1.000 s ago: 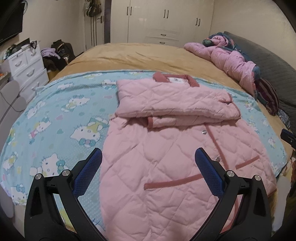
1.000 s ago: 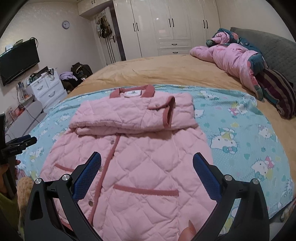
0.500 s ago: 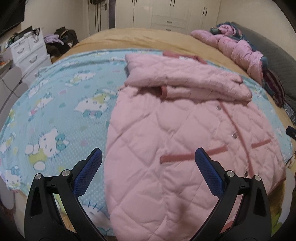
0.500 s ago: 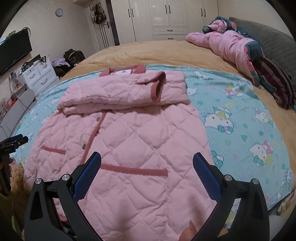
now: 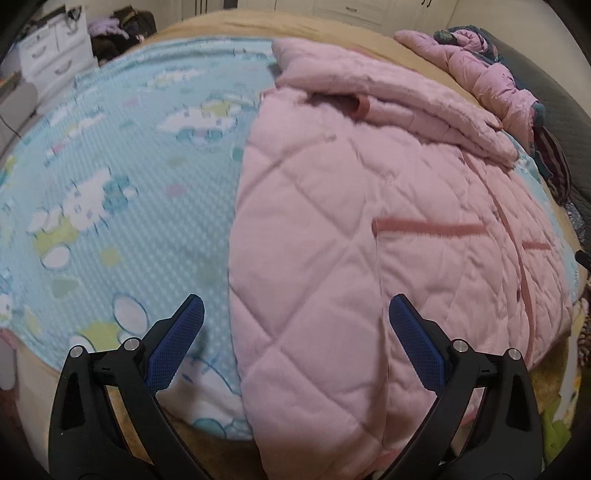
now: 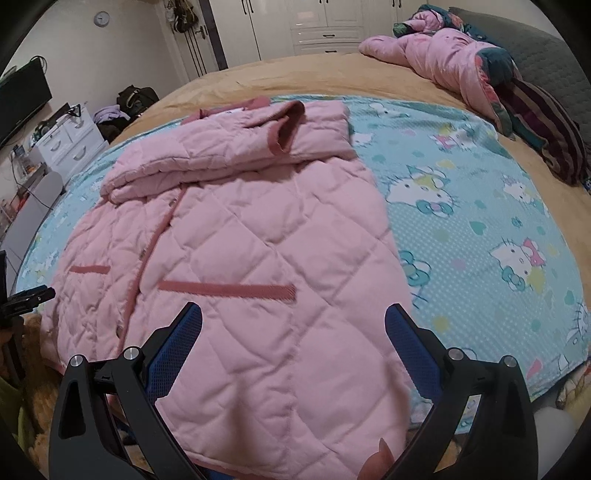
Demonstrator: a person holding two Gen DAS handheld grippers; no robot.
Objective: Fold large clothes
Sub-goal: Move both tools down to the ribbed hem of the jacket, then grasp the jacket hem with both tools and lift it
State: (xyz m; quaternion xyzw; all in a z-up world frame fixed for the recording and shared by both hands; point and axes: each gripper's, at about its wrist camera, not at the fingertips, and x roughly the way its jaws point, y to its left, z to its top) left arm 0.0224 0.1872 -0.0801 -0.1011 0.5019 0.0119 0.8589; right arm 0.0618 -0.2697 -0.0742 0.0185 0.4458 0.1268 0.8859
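Pink quilted coat (image 6: 258, 236) hem below both wide-spread hand-held grippers (image 6: 293, 325).

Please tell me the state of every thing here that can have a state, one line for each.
Pink quilted coat: spread flat on the blue blanket, sleeves folded across the chest, lower part not yet folded.
Left gripper: open, fingers either side of the coat's left edge.
Right gripper: open, over the hem.
Wardrobe doors: closed.

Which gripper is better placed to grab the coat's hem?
Right. The right gripper is open with the coat filling its gap; the left gripper, also open, straddles the coat's edge, half over blanket.
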